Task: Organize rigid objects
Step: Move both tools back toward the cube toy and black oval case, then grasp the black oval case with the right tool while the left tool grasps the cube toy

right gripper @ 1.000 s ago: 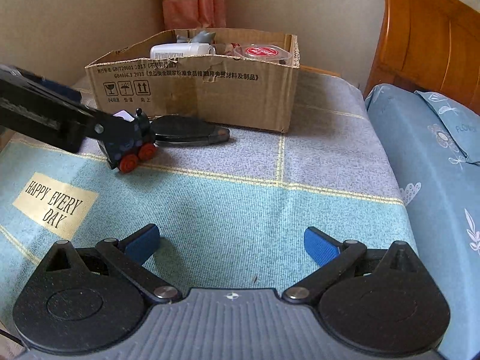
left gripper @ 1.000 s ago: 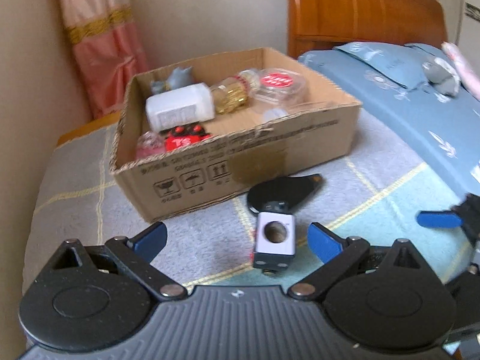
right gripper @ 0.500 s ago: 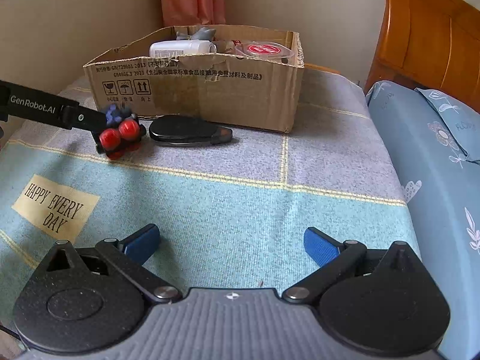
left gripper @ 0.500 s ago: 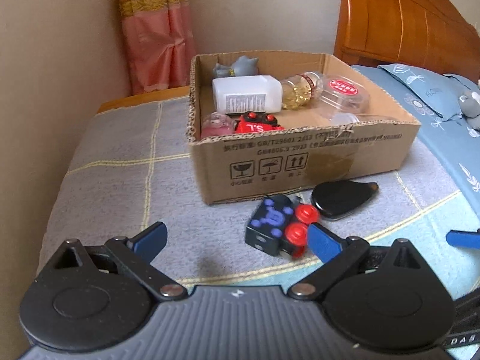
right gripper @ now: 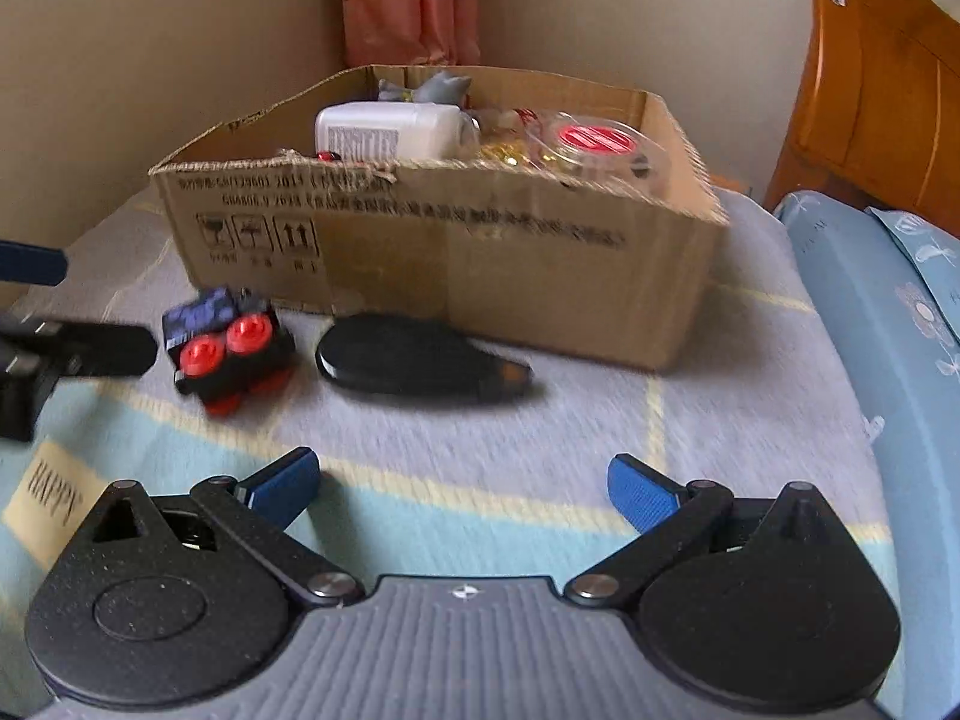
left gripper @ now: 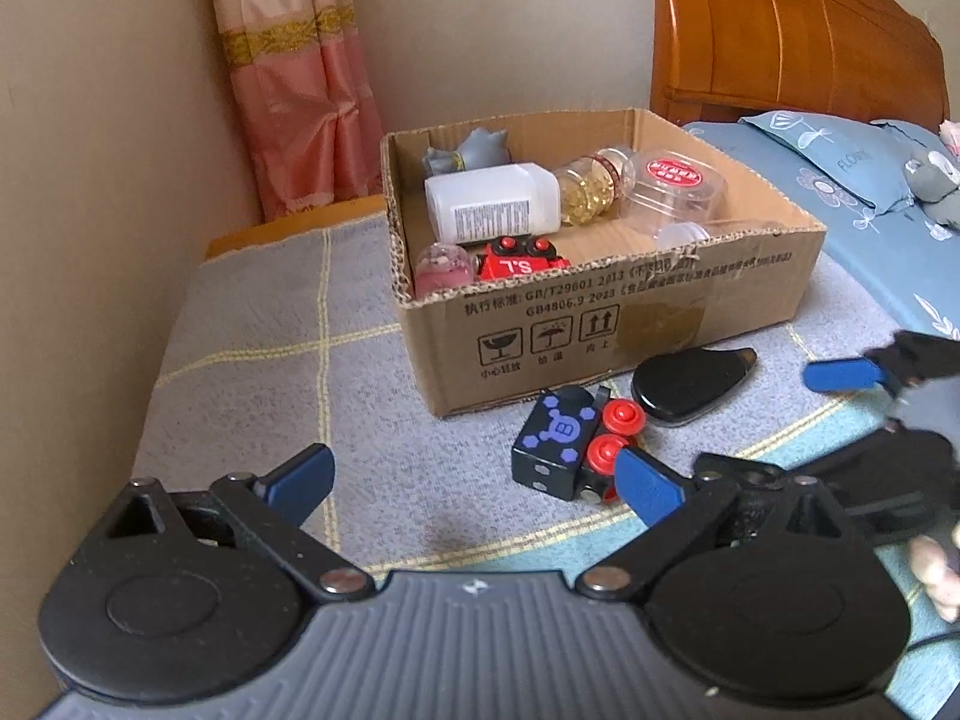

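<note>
A black toy train with red wheels (left gripper: 570, 441) (right gripper: 231, 348) lies on its side on the bedspread, just in front of the cardboard box (left gripper: 660, 312) (right gripper: 450, 258). Beside it rests a flat black teardrop-shaped case (left gripper: 690, 381) (right gripper: 414, 357). Inside the box are a white bottle (left gripper: 492, 201), a jar of gold bits (left gripper: 591, 186), a clear tub with a red label (left gripper: 675, 183), a red toy (left gripper: 519, 261) and a pink globe (left gripper: 438, 264). My left gripper (left gripper: 474, 480) is open, its right finger next to the train. My right gripper (right gripper: 462, 486) is open and empty, short of the case.
A wooden headboard (left gripper: 792, 42) and a blue floral pillow (left gripper: 840, 168) lie to the right. A pink curtain (left gripper: 294, 72) hangs in the corner behind the box. The checked bedspread (left gripper: 270, 360) spreads left of the box. A hand (left gripper: 936, 570) shows at the right edge.
The toy train dropped out from between my left fingers and now lies on the bedspread. My left gripper pulled back a little. My right gripper moved forward toward the case and box.
</note>
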Demonstrator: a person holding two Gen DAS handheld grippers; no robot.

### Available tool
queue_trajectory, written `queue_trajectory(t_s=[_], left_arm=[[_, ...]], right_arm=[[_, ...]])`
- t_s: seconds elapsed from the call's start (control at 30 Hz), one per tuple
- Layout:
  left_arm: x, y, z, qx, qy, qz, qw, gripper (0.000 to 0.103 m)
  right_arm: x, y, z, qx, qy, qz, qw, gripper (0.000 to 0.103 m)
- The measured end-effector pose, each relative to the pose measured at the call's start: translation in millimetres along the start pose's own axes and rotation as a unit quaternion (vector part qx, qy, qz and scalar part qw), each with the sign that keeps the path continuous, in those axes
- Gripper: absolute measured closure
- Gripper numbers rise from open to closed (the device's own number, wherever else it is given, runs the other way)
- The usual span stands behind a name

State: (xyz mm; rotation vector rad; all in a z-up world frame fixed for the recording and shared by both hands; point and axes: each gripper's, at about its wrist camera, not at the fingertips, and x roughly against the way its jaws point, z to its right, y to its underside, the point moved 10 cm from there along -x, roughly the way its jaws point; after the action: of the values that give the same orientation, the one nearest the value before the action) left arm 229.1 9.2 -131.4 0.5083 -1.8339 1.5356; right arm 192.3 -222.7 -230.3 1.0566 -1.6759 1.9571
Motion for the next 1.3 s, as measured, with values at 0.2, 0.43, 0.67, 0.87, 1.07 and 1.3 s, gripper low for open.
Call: queue_trajectory(t_s=[0.2,0.43,0.67,0.87,1.07,1.3], left_arm=[[0.5,0.3,0.0,-0.008,0.013,0.002,0.9999,0.004],[-6.2,0.5,14.1,-0.046,0.039,0.002,0.9982,0.004],[-23.8,3.3,33.9,-0.117,0.07,0.007,0.9906,0.015],[-43.2,3.7,39.2,-0.109,0.094,-0.011,0.9895,0.039],[-45.9,1.8,41.3,-0.083,0.115,-0.013,0.9898,0.053],[-43.3,4.9,26.0,-0.074,0.095,-0.018,0.9925,0.053]], right_arm=[[-15.1,-16.4,-7.6,0.0,-0.001,0.007,1.0,0.0],[-19.1,-21.6,1.8,-0.002,0.001,0.015,1.0,0.0],[-10.6,-12.5,30.6,-0.01,0.008,0.015,1.0,0.0],[-8.8,-8.8,34.5,0.006,-0.006,0.018,1.0,0.0],[-8.7,-8.5,33.2,0.005,-0.006,0.019,1.0,0.0],[-13.9,-14.4,17.8,0.012,-0.013,0.024,1.0,0.0]])
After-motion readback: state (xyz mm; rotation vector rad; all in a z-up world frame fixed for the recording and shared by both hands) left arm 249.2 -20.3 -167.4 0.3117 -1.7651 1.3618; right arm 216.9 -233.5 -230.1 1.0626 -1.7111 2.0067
